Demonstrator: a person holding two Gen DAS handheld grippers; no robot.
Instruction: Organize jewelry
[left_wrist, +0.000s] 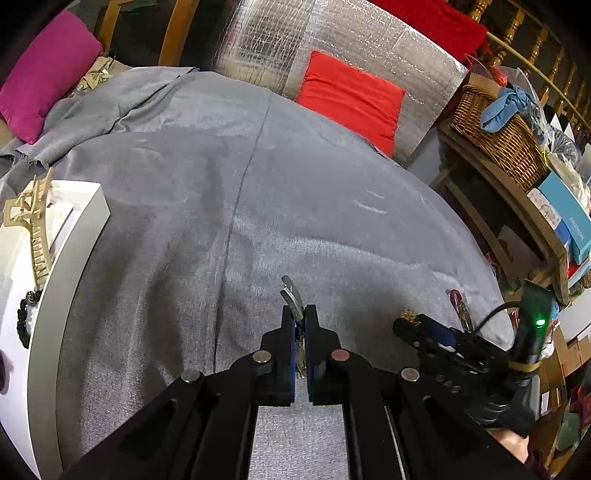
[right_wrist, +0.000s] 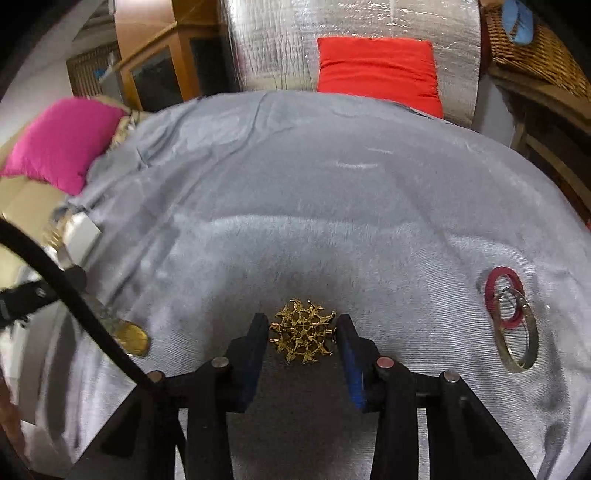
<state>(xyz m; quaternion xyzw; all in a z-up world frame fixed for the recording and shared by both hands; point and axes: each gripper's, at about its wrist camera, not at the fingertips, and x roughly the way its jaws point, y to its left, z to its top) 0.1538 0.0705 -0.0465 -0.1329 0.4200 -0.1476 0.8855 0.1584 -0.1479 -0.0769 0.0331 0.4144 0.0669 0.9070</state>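
White tray (left_wrist: 70, 236) cut by left edge, black bead bracelet (left_wrist: 26, 314) partly hidden, left side of right-wrist view blurred

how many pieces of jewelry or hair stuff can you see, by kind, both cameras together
Gold brooch: 1
Bangles, one silver, one pink: 2
Gold round piece by the cable: 1
Silver piece in the left gripper: 1
Beige hair claw on the white tray: 1
Black bead bracelet: 1
Total: 7
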